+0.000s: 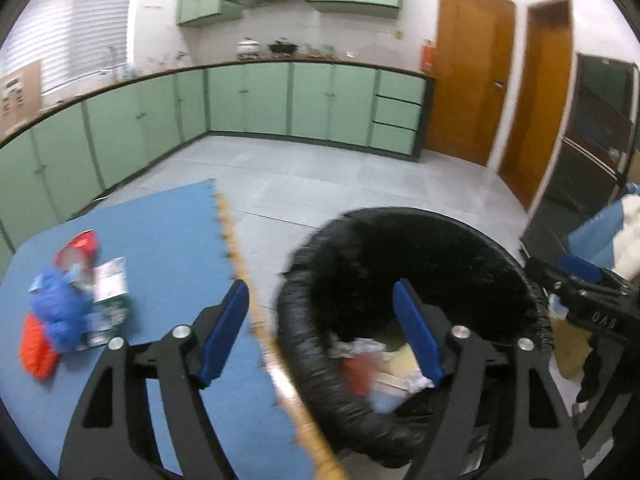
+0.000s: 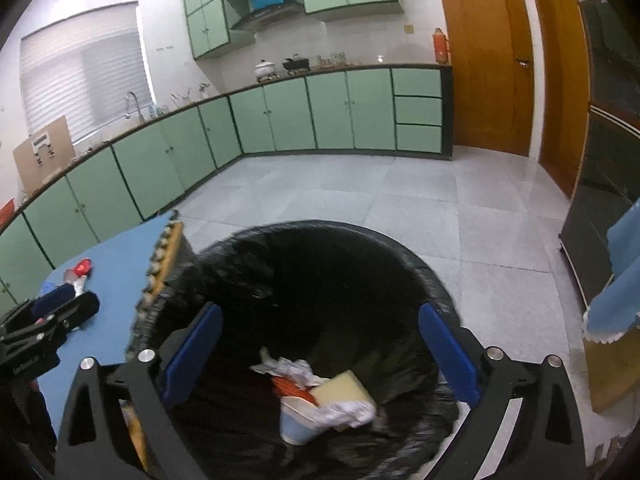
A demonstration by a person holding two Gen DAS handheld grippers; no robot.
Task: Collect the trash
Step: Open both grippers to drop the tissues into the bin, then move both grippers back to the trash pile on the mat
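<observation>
One bin (image 2: 400, 248) (lined), two grippers (image 1: 320, 328)

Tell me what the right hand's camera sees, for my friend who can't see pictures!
The open right gripper hangs empty over a black-lined trash bin that holds crumpled paper, a yellow sponge-like block and a paper cup. To the left, wrappers lie on a blue mat, with green kitchen cabinets behind.

dim, blurred, fisheye-warped edges

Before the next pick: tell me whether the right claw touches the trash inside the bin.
Apart. Right wrist view shows the open right claw above the bin, its trash lying below.
</observation>
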